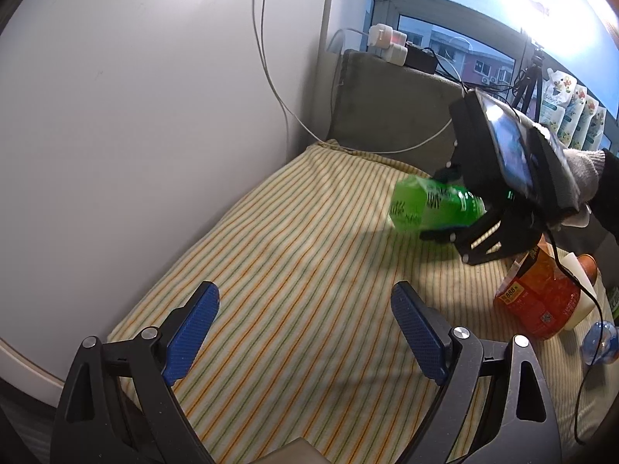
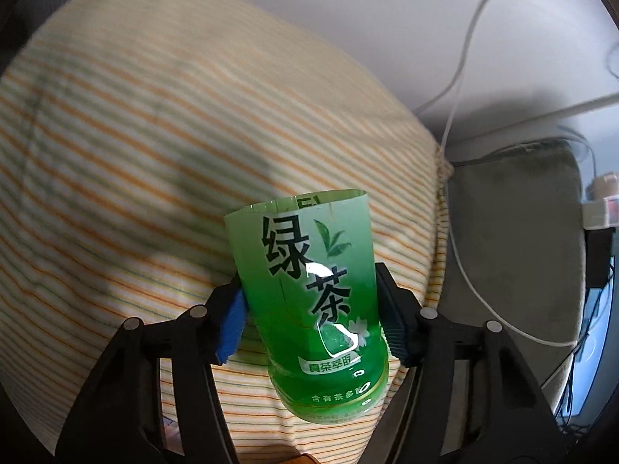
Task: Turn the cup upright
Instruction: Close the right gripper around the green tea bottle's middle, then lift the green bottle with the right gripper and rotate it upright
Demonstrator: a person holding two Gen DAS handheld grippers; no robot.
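The cup is a green cut-off tea bottle with black Chinese characters on its label. My right gripper is shut on it, blue pads pressing both sides, open rim pointing away from the camera. In the left wrist view the cup is held on its side just above the striped cloth, inside the right gripper. My left gripper is open and empty, low over the near part of the cloth, well short of the cup.
A red-labelled bottle, a white object and a small blue item lie at the right of the cloth. A white wall is on the left, a grey cushion behind, with white cables and chargers.
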